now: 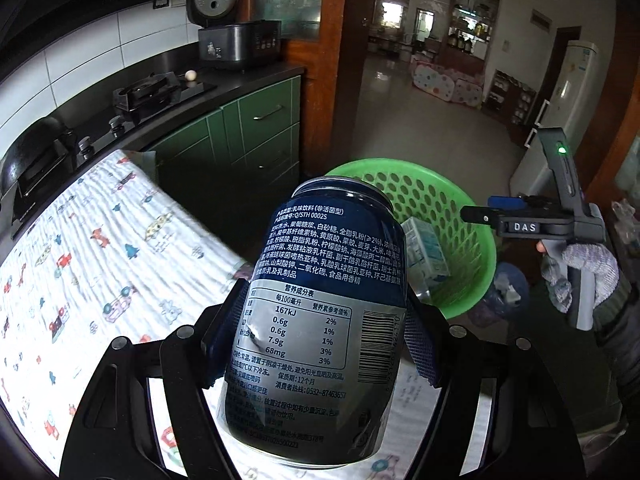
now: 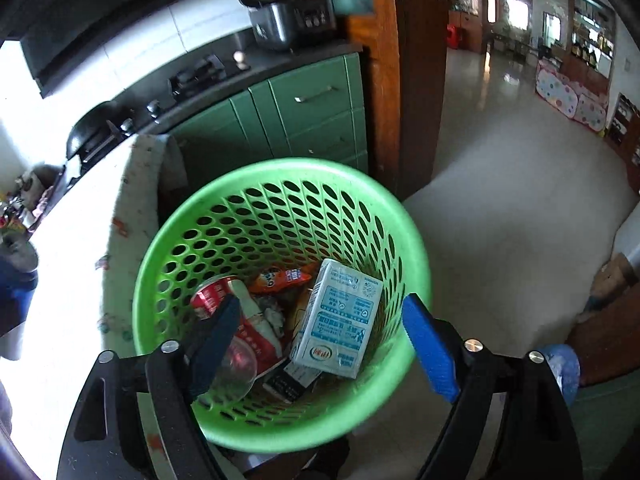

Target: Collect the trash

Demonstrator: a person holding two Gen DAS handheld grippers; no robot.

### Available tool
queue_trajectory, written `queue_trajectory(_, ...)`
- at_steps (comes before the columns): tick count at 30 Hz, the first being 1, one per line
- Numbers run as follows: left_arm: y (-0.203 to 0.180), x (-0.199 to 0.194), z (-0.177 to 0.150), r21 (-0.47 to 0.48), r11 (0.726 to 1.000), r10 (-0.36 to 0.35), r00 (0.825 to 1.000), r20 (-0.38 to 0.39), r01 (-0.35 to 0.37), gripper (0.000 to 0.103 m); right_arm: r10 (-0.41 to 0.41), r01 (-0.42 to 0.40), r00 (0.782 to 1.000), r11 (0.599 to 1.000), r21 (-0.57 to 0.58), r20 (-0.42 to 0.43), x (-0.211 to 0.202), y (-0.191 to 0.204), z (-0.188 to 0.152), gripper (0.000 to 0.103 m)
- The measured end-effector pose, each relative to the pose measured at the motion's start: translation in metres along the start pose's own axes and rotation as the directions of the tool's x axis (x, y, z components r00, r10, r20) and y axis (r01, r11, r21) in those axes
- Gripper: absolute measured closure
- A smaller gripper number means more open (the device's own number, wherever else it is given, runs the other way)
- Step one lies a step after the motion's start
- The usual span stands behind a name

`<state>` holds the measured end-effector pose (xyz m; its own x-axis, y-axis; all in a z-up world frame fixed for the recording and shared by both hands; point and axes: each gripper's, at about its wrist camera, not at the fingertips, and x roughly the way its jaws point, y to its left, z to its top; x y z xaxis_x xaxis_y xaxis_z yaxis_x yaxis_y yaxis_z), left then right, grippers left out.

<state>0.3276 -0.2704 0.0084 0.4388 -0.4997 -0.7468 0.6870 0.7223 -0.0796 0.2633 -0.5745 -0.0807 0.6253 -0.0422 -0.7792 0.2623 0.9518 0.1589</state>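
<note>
My left gripper is shut on a dark blue drink can and holds it tilted above the table edge, just short of the green perforated basket. My right gripper is open and empty, hovering over the basket; it also shows in the left wrist view beside the basket. Inside the basket lie a white milk carton, a red can, an orange snack wrapper, a clear cup and other scraps.
A patterned cloth covers the table at left. Behind it run a dark counter with a gas stove, a rice cooker and green cabinets. A wooden door frame and open tiled floor lie to the right.
</note>
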Motion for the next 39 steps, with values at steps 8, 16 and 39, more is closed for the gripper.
queue_trajectory(8, -0.042, 0.054, 0.028, 0.015, 0.999, -0.029, 0.998, -0.049, 0.030, 0.032, 0.048, -0.045, 0.993, 0.999, -0.030, 0.108, -0.051, 0.000, -0.027, 0.015)
queue_trajectory(16, -0.059, 0.113, 0.051, 0.011, 0.999, -0.042, 0.993, -0.111, 0.044, 0.032, 0.079, -0.077, 0.991, 0.997, -0.024, 0.106, -0.057, -0.003, -0.055, 0.015)
queue_trajectory(39, -0.080, 0.113, 0.047, -0.020, 0.998, -0.058, 0.997, -0.059, 0.057, 0.019, 0.068, -0.072, 0.991, 0.997, 0.032, 0.116, -0.058, -0.003, -0.091, 0.014)
